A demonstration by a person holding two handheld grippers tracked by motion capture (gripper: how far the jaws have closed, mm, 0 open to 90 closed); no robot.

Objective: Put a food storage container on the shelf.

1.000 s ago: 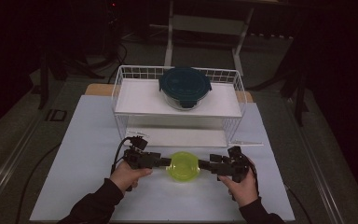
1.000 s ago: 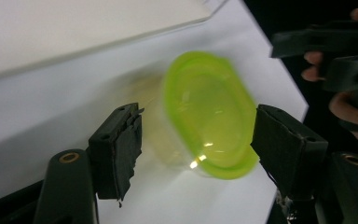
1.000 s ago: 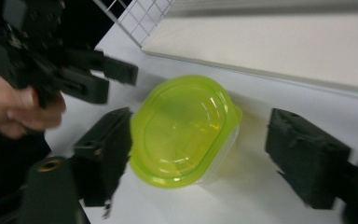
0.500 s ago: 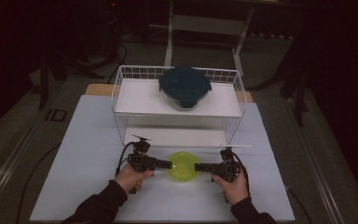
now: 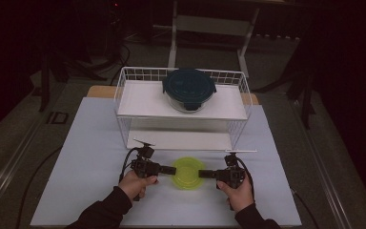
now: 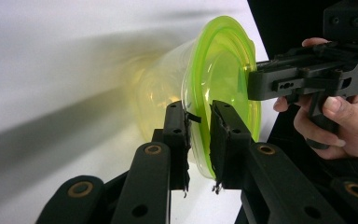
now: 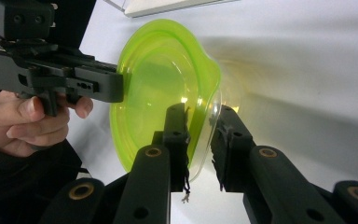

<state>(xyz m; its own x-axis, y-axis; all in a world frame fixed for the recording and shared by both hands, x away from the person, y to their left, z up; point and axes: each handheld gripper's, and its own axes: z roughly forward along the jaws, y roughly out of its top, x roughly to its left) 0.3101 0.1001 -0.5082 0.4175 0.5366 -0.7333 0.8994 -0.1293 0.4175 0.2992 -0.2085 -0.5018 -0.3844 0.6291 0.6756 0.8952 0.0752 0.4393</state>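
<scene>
While the lime-green lidded container (image 5: 188, 172) sits near the table's (image 5: 86, 143) front edge, midway between its sides, the left gripper (image 5: 170, 169) and right gripper (image 5: 203, 174) pinch opposite rims of its lid — jaws just closed onto it — before a wire rack (image 5: 124, 90).

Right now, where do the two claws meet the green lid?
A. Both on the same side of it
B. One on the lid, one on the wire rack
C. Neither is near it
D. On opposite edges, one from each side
D: in the high view the left claw and right claw close on opposite edges of the lid, its rim between each pair of jaws.
</scene>
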